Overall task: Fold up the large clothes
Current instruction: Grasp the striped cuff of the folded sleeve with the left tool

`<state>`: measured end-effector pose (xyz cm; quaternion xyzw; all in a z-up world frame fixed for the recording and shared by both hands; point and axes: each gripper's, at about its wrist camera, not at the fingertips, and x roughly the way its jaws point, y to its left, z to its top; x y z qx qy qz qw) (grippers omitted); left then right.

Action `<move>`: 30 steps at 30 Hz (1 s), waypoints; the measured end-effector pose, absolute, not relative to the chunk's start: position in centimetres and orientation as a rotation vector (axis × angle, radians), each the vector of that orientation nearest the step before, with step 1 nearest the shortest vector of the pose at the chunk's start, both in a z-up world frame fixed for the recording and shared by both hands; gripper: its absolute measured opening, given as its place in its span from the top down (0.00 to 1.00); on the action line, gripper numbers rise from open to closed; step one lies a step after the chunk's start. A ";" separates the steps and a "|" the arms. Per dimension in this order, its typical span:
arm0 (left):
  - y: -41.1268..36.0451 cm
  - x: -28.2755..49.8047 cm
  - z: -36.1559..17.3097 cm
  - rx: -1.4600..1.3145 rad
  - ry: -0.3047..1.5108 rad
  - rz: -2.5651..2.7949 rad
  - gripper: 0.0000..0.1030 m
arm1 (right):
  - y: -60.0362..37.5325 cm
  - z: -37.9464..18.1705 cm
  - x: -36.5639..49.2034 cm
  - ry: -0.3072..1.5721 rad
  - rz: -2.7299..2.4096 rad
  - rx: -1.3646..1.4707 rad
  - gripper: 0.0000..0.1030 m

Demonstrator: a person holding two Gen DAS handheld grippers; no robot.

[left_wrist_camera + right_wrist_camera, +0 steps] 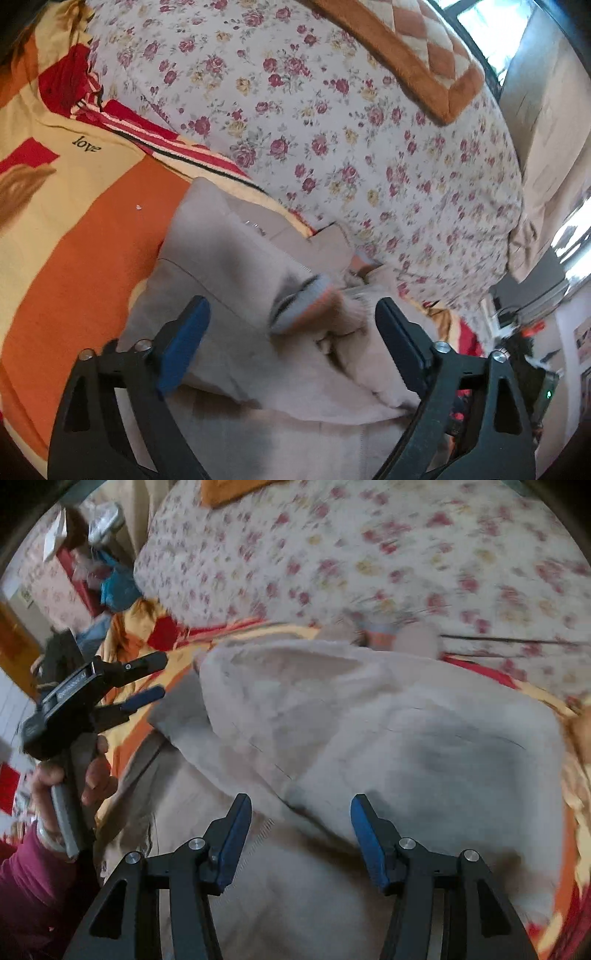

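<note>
- The pale beige fleecy garment [369, 731] lies rumpled on the orange, cream and red patterned bed sheet [92, 229], beside a rose-print floral quilt [332, 129].
- Left tongs [291, 332] hang released above its striped cuff [299, 306].
- Right tongs [301, 830] are released over the fabric, gripping nothing.

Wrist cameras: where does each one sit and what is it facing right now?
Left wrist: on the left gripper, angled down at the beige garment; own open fingers only.
Right wrist: on the right gripper, down over the garment; own open fingers, left gripper, hand, maroon sleeve.
Shared: garment, floral quilt, orange sheet.
</note>
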<state>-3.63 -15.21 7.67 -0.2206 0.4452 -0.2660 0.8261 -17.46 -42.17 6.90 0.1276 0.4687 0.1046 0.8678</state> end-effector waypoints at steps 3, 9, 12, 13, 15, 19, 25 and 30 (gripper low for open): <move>-16.6 -3.5 7.7 -0.408 0.950 -0.572 0.11 | -45.7 8.8 -20.2 0.897 0.128 0.292 0.32; -19.2 -2.6 5.3 -0.380 1.032 -0.565 0.11 | -50.6 10.4 -25.7 0.825 0.005 0.392 0.27; -20.3 -1.8 4.1 -0.438 1.089 -0.626 0.27 | -52.3 10.1 -27.1 0.831 -0.045 0.416 0.27; -21.0 -1.5 4.0 -0.421 1.122 -0.635 0.43 | -52.6 9.9 -27.3 0.838 -0.062 0.419 0.27; -21.7 -1.4 5.1 -0.363 1.122 -0.626 0.82 | -53.2 9.7 -27.7 0.852 -0.106 0.405 0.27; -20.5 -1.4 10.6 -0.339 1.014 -0.668 0.95 | -52.6 9.6 -27.4 0.861 -0.110 0.363 0.27; -17.3 -1.4 12.6 -0.267 0.979 -0.597 0.95 | -49.8 6.8 -24.9 0.981 -0.141 0.201 0.23; -17.4 -1.7 8.7 -0.334 1.059 -0.612 0.24 | -50.2 6.7 -25.0 0.948 -0.115 0.299 0.23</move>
